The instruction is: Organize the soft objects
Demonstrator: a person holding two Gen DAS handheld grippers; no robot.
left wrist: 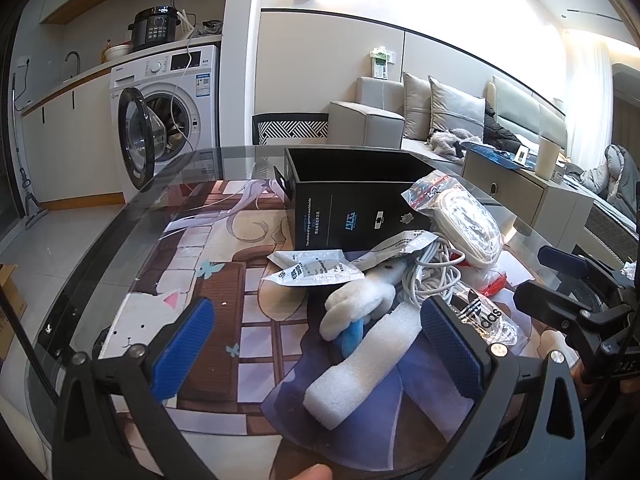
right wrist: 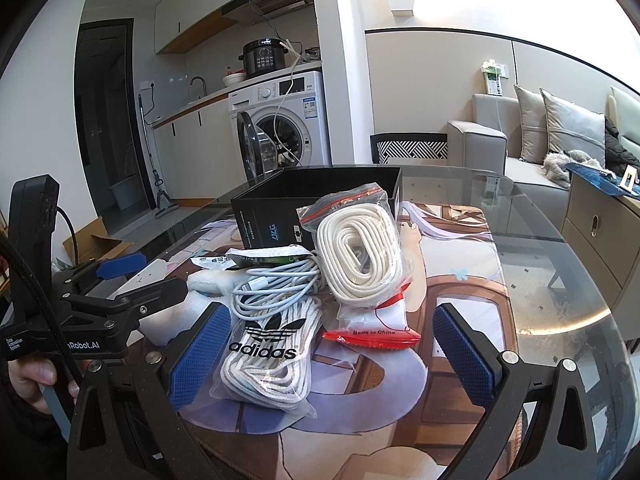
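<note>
A pile of soft items lies on the printed mat in front of an open black box [left wrist: 360, 200] [right wrist: 320, 192]. My left gripper [left wrist: 320, 350] [right wrist: 148, 278] is open, its blue pads either side of a white foam block [left wrist: 360, 364] and a white plush piece [left wrist: 356, 304], touching neither. My right gripper [right wrist: 330, 354] [left wrist: 548, 280] is also open, over a clear Adidas bag of laces [right wrist: 268, 356] [left wrist: 484, 316] and a red-edged bag [right wrist: 372, 328]. A zip bag of cream cord [right wrist: 360, 248] [left wrist: 464, 220] leans on the box. A coiled white cable [right wrist: 272, 284] [left wrist: 432, 272] lies beside it.
The round glass table [right wrist: 560, 272] carries the mat [left wrist: 224, 280] and a flat printed packet [left wrist: 316, 272]. Behind stand a washing machine [left wrist: 168, 120] with its door open, a chair back [right wrist: 412, 148], a sofa [right wrist: 500, 152] and a low cabinet [right wrist: 600, 224]. A cardboard box [right wrist: 96, 244] sits on the floor.
</note>
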